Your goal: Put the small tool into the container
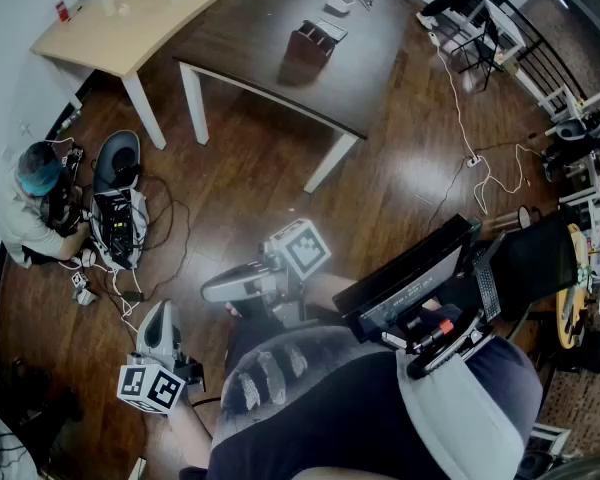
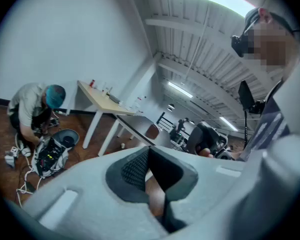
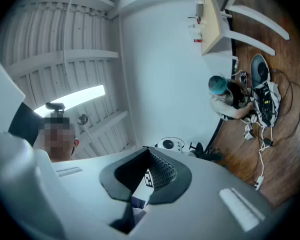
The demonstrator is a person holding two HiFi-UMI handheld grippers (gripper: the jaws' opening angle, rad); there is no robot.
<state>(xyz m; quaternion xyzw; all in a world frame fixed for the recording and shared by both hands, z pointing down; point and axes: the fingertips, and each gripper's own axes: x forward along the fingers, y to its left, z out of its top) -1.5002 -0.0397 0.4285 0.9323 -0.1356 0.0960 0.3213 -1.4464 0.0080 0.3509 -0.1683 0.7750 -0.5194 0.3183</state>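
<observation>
Both grippers are held well clear of the dark tabletop (image 1: 280,78), low over the wooden floor beside it. The left gripper (image 2: 149,151) has its jaws together with nothing between them, and the right gripper (image 3: 148,151) has its jaws likewise together and empty. A brown container (image 1: 312,42) stands on the tabletop toward its far end. A small pale item (image 1: 338,0) lies on the tabletop just beyond the container, too small to confirm as the tool.
</observation>
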